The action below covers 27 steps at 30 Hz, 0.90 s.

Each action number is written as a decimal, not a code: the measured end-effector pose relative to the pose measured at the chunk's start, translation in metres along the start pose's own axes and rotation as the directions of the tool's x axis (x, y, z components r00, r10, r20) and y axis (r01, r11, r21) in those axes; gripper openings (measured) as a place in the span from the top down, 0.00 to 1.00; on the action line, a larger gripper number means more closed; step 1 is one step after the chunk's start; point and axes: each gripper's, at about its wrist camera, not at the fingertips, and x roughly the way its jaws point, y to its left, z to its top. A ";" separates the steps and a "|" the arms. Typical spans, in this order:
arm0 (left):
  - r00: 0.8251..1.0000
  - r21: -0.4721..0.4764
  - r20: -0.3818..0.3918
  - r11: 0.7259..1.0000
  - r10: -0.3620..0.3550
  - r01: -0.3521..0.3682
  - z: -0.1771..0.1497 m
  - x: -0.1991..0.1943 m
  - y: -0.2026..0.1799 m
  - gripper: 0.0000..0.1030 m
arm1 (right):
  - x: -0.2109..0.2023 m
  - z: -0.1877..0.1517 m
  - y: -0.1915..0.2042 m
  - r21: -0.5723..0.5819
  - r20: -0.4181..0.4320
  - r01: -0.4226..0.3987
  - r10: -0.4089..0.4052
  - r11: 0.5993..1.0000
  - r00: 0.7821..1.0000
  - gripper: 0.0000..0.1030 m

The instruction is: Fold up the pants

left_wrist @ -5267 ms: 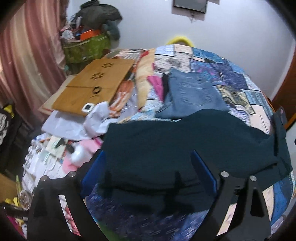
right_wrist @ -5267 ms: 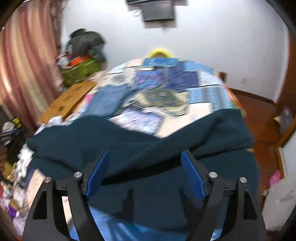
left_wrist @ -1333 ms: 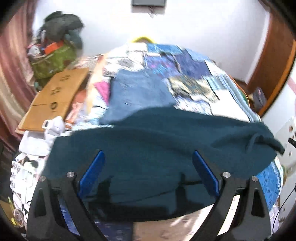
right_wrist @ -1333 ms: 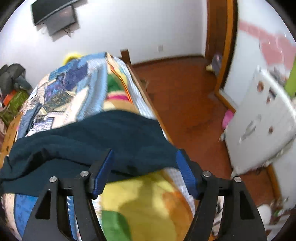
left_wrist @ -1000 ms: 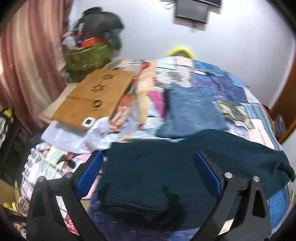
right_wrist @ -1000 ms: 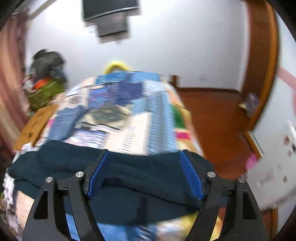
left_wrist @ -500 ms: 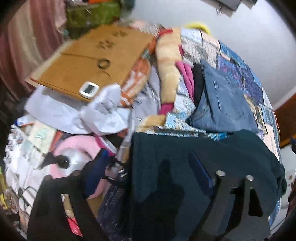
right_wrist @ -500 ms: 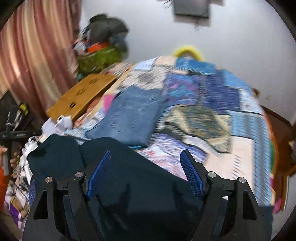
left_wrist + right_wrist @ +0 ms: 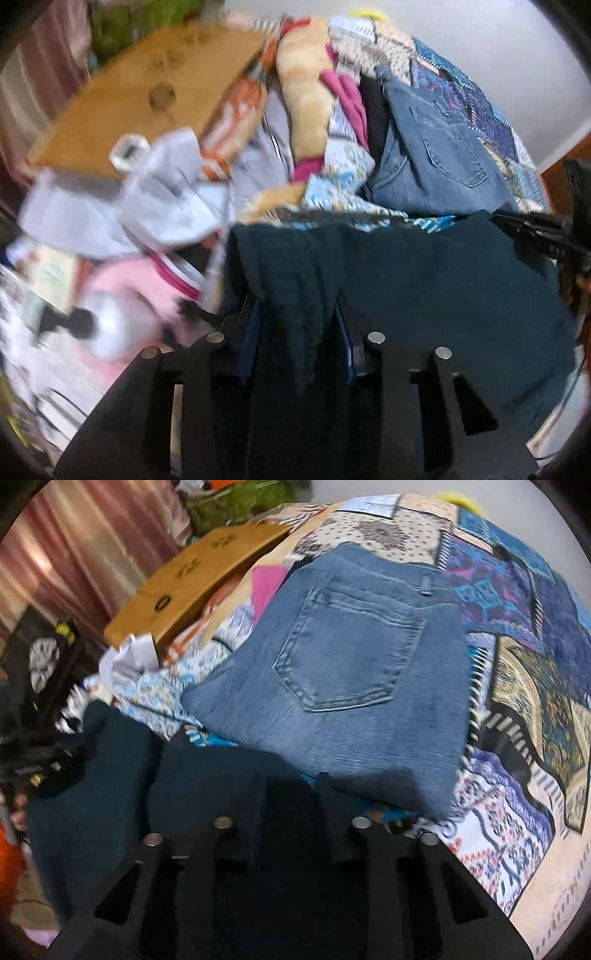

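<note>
The dark teal pants (image 9: 424, 295) lie on the near part of the patchwork bed. My left gripper (image 9: 299, 314) is shut on a bunched fold of the teal pants at their left end. In the right wrist view the teal pants (image 9: 122, 775) fill the lower left, and my right gripper (image 9: 291, 790) is shut on their edge, just in front of the folded blue jeans (image 9: 340, 672). The right gripper's black body (image 9: 535, 236) shows at the right edge of the left wrist view.
Folded blue jeans (image 9: 436, 155) lie on the patchwork quilt (image 9: 517, 590) behind the teal pants. A brown cardboard board (image 9: 129, 99), white cloths (image 9: 155, 199) and a pink item (image 9: 125, 295) crowd the left side. Pink curtains (image 9: 81, 535) hang at far left.
Both grippers have dropped onto the teal pants and closed on the fabric. The jaws were wide open half a second ago. The left view has tilted down and moved closer.
</note>
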 end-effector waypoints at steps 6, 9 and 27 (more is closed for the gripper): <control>0.990 0.020 0.048 0.991 0.134 -0.135 -0.018 -0.009 0.012 0.63 | 0.001 -0.002 0.000 -0.006 -0.007 0.038 -0.038 0.999 0.999 0.85; 0.992 -0.002 -0.009 0.992 0.123 -0.123 -0.026 0.000 0.014 0.63 | -0.003 -0.001 0.001 -0.007 -0.005 0.073 -0.073 0.997 0.997 0.85; 0.990 -0.167 0.092 0.982 0.105 -0.089 -0.080 -0.097 -0.020 0.16 | -0.130 -0.106 0.036 -0.058 0.253 0.173 -0.154 0.983 0.955 0.43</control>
